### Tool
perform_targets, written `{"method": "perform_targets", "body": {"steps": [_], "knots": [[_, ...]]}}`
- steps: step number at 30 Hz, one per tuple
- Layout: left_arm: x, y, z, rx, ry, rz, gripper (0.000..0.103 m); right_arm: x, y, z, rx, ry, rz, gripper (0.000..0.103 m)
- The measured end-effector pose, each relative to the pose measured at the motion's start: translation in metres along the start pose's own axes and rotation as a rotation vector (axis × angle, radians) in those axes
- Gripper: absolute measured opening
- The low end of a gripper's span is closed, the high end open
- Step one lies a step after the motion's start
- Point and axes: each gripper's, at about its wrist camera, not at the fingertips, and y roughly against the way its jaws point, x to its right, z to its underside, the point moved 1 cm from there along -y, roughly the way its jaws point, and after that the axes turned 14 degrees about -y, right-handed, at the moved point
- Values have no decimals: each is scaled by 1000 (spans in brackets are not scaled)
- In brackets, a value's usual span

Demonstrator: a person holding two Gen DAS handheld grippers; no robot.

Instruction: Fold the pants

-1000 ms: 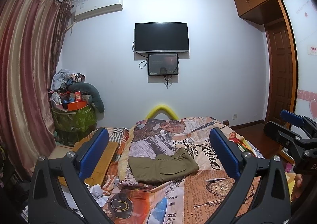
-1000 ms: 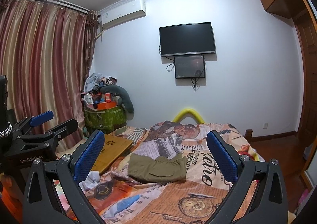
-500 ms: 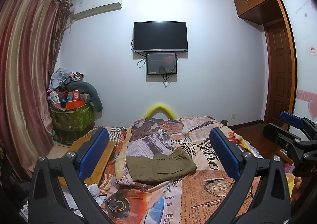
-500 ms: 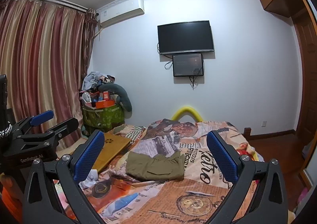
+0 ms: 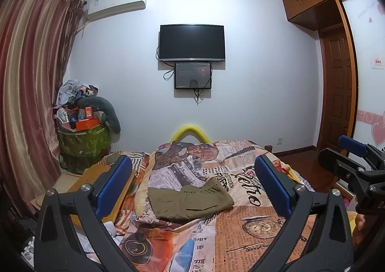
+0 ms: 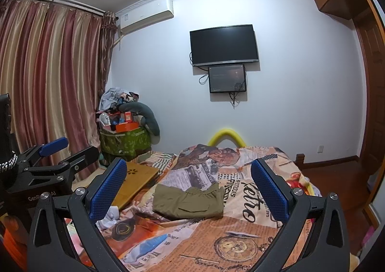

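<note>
Olive-green pants lie folded into a compact rectangle on the newspaper-print bedspread, waistband toward the right. The right wrist view shows the same pants in the middle of the bedspread. My left gripper is held well back from the pants and above them, open, nothing between its blue pads. My right gripper is likewise open and empty, away from the cloth. Each gripper appears at the edge of the other's view: the right gripper and the left gripper.
A wooden lap tray lies on the bed's left side beside crumpled white paper. A green bin piled with clutter stands by the striped curtain. A TV hangs on the far wall. Wardrobe and door are at right.
Both views have shifted slightly, with the room sitting a little higher in frame; the pants have not moved and both grippers stay open.
</note>
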Motion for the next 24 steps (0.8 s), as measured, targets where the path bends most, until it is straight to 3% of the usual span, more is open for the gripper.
{"method": "perform_targets", "body": {"steps": [24], "knots": [[-2, -9, 6, -31, 12, 40, 103, 0, -1, -1, -15, -10, 10, 103]]}}
